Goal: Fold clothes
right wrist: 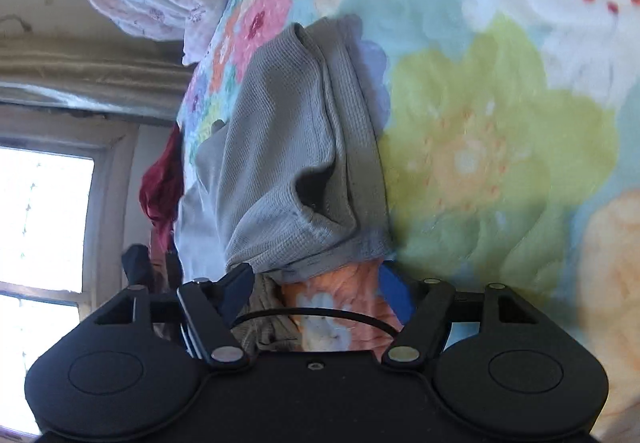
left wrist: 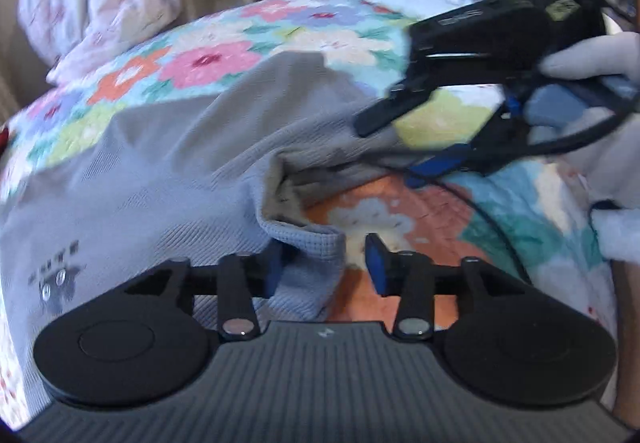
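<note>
The left wrist camera looked forward and down, close over the grey garment (left wrist: 168, 171) on the flowered blanket (left wrist: 208, 43), while the right wrist camera, rolled to its side, looked down from very near at the same garment (right wrist: 280, 147) and blanket (right wrist: 500, 131).
</note>
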`<state>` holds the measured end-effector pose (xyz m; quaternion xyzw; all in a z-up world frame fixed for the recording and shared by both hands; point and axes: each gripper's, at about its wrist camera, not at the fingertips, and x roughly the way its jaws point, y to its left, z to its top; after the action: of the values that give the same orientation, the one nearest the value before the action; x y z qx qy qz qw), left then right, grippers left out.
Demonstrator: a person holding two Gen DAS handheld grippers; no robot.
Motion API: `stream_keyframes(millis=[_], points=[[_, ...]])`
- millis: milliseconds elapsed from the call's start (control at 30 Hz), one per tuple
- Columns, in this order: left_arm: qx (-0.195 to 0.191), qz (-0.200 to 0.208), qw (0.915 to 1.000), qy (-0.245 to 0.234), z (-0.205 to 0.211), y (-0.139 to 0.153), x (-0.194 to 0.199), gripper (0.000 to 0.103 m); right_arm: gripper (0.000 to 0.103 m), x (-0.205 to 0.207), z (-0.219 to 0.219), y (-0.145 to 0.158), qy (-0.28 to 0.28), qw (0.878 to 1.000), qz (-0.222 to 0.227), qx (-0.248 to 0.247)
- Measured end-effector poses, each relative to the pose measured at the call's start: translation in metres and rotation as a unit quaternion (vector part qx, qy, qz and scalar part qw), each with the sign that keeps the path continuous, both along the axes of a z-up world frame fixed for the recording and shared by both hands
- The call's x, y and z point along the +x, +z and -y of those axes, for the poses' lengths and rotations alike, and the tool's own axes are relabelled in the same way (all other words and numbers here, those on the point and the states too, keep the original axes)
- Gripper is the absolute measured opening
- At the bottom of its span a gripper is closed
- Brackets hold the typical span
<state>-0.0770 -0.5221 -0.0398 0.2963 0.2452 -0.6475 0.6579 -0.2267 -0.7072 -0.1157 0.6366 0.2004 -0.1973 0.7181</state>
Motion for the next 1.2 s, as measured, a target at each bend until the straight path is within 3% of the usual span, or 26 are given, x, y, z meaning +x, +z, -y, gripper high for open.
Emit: stream_keyframes(millis=[67, 233, 267, 333, 433, 533, 667, 733, 800, 833, 867, 933, 967, 1067, 1100, 1167, 1200], points=[[-0.008, -0.010, 0.9999, -0.002, -0.005, 0.008, 0.002, 0.045, 0.075, 0.002, -0.001, -0.003, -0.018, 1.000, 0.008, -0.002], [-0.063, -0.116, 0.9897, 0.055, -0.033, 0.031, 0.034, 0.045, 0.073, 0.014, 0.003, -0.004, -0.036, 0.999, 0.018, -0.033], [-0.072, -0.132, 0.9863, 0.069, -0.038, 0.034, 0.042, 0.045, 0.057, 0.017, 0.003, -0.003, -0.038, 0.998, 0.017, -0.048], [-0.086, -0.164, 0.9779, 0.098, -0.048, 0.039, 0.059, 0.048, 0.012, 0.021, 0.005, -0.002, -0.042, 0.996, 0.009, -0.075], [-0.089, -0.207, 0.9650, 0.134, -0.049, 0.034, 0.093, 0.049, 0.012, 0.028, 0.003, 0.020, -0.027, 0.990, 0.030, -0.135], [-0.071, -0.226, 0.9622, 0.134, -0.023, 0.017, 0.122, 0.048, 0.012, 0.048, 0.002, 0.062, 0.021, 0.969, 0.029, -0.245], [0.001, -0.248, 0.9646, 0.091, 0.015, -0.018, 0.126, 0.047, 0.012, 0.095, -0.012, 0.102, 0.109, 0.933, 0.028, -0.342], [0.000, -0.285, 0.9536, 0.098, 0.013, -0.026, 0.136, 0.048, 0.012, 0.125, -0.030, 0.113, 0.176, 0.906, 0.018, -0.386], [-0.016, -0.340, 0.9306, 0.134, -0.004, -0.025, 0.158, 0.048, 0.012, 0.154, -0.055, 0.117, 0.251, 0.868, 0.002, -0.428], [-0.024, -0.359, 0.9192, 0.161, -0.017, -0.021, 0.171, 0.048, 0.012, 0.164, -0.064, 0.115, 0.279, 0.857, -0.001, -0.434], [-0.020, -0.347, 0.9193, 0.184, -0.029, -0.015, 0.180, 0.048, 0.012, 0.172, -0.070, 0.113, 0.299, 0.850, -0.003, -0.434], [-0.024, -0.279, 0.9319, 0.230, -0.055, 0.000, 0.191, 0.048, 0.012, 0.186, -0.081, 0.107, 0.334, 0.838, -0.009, -0.430], [-0.036, -0.276, 0.9282, 0.247, -0.068, 0.005, 0.199, 0.048, 0.012, 0.187, -0.084, 0.103, 0.345, 0.836, -0.012, -0.427], [-0.091, -0.331, 0.8979, 0.276, -0.096, 0.012, 0.224, 0.049, 0.012, 0.187, -0.088, 0.093, 0.367, 0.830, -0.018, -0.420], [-0.106, -0.341, 0.8926, 0.275, -0.096, 0.012, 0.227, 0.049, 0.012, 0.185, -0.091, 0.089, 0.380, 0.826, -0.014, -0.417], [-0.123, -0.354, 0.8890, 0.263, -0.090, 0.012, 0.227, 0.049, 0.013, 0.183, -0.095, 0.081, 0.404, 0.813, -0.019, -0.418], [-0.125, -0.353, 0.8914, 0.256, -0.084, 0.012, 0.225, 0.051, 0.013, 0.182, -0.098, 0.079, 0.412, 0.809, -0.024, -0.419]])
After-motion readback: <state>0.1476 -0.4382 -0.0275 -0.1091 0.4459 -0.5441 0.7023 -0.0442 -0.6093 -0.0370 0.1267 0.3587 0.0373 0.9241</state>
